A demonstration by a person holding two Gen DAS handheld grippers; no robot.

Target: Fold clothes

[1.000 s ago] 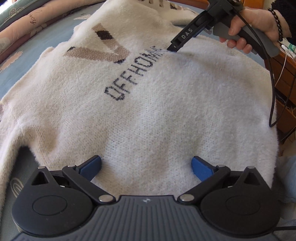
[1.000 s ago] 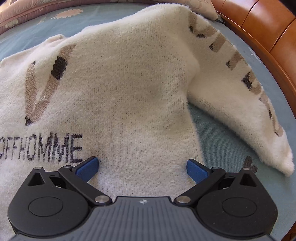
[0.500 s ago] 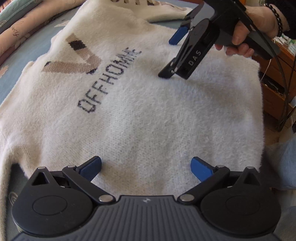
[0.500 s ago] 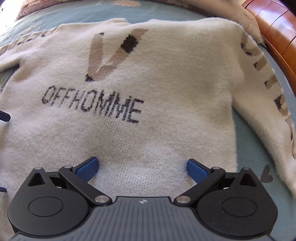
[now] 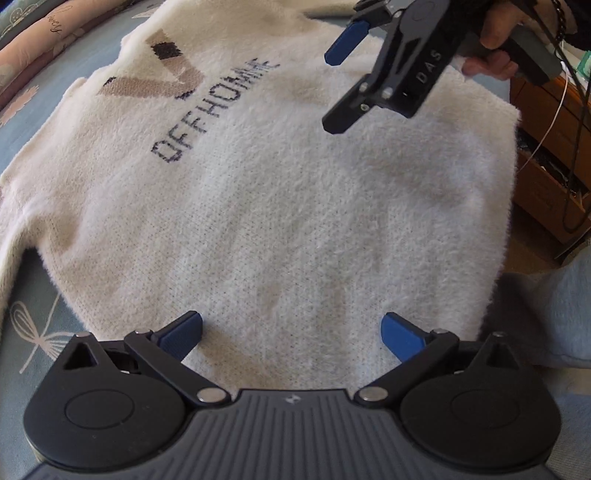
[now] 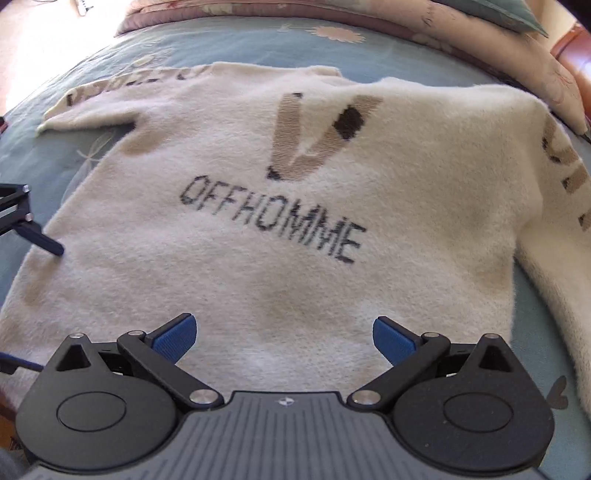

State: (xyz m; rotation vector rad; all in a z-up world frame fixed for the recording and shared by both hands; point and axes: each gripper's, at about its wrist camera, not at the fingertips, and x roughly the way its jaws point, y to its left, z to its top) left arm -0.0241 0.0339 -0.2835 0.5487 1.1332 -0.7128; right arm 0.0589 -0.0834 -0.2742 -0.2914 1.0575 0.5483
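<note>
A fuzzy white sweater (image 5: 280,206) with a brown V and the lettering "OFFHOMME" lies spread flat on a blue bedspread (image 6: 229,40). My left gripper (image 5: 291,328) is open low over its hem area, nothing between the blue pads. A hand holds my right gripper (image 5: 328,92) open in the air above the sweater's far right part, apart from the fabric. In the right wrist view the sweater (image 6: 295,258) fills the frame, and the right gripper (image 6: 284,332) stands open above it. One sleeve (image 6: 129,81) lies at the far left, the other sleeve (image 6: 554,258) runs down the right.
Folded quilts and pillows (image 6: 443,33) line the far side of the bed. A wooden cabinet (image 5: 546,166) with dangling cables stands past the bed's right edge. A light blue cloth-covered shape (image 5: 535,314) sits close by on the right. A left gripper finger (image 6: 40,240) pokes in at the left.
The right gripper has lifted off the sweater and drawn back, still open, so its view takes in the whole chest. The left gripper has shifted slightly and stays open.
</note>
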